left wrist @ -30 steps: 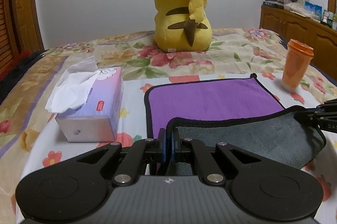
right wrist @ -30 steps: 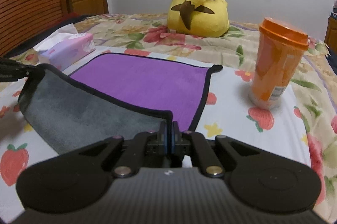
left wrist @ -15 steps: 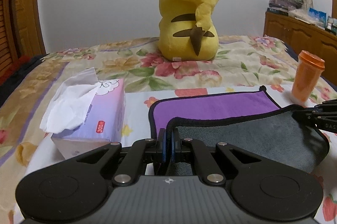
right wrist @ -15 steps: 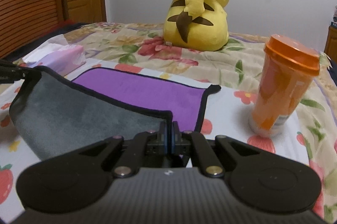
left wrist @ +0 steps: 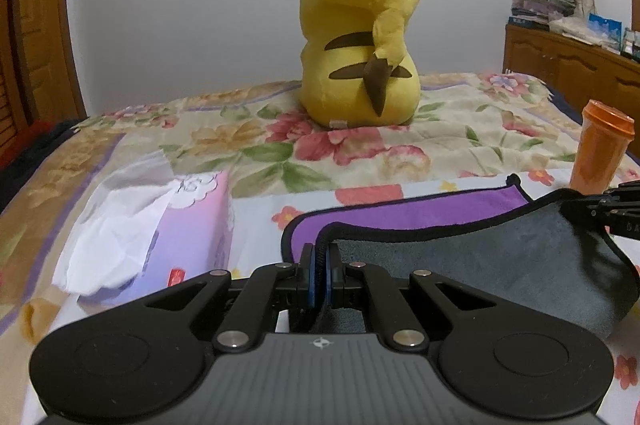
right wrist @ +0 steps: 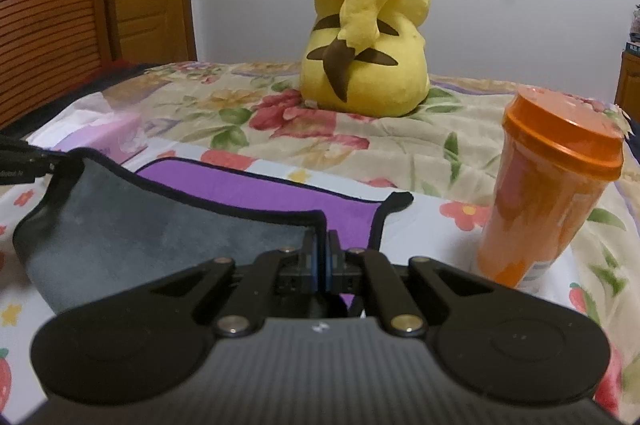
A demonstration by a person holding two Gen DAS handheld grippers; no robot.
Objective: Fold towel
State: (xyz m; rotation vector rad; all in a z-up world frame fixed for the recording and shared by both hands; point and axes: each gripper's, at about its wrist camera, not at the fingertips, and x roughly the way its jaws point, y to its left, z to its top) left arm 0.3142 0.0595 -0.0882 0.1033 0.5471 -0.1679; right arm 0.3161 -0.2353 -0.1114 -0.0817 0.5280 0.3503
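A towel, purple on one face (left wrist: 400, 213) and grey on the other (left wrist: 480, 257), black-edged, lies on the floral bed. Its near edge is lifted and carried over the purple part, grey side up. My left gripper (left wrist: 320, 261) is shut on the near left corner. My right gripper (right wrist: 320, 253) is shut on the near right corner; the grey face (right wrist: 140, 217) sags between them. The right gripper's tip shows at the right edge of the left wrist view (left wrist: 612, 213).
A tissue box (left wrist: 160, 225) stands left of the towel. An orange lidded cup (right wrist: 548, 185) stands close to its right. A yellow plush toy (left wrist: 356, 37) sits at the far side of the bed. A wooden cabinet (left wrist: 580, 73) is at the right.
Both grippers have carried the towel's near edge forward over the purple part, so less purple shows. The cup, tissue box and plush toy look nearer.
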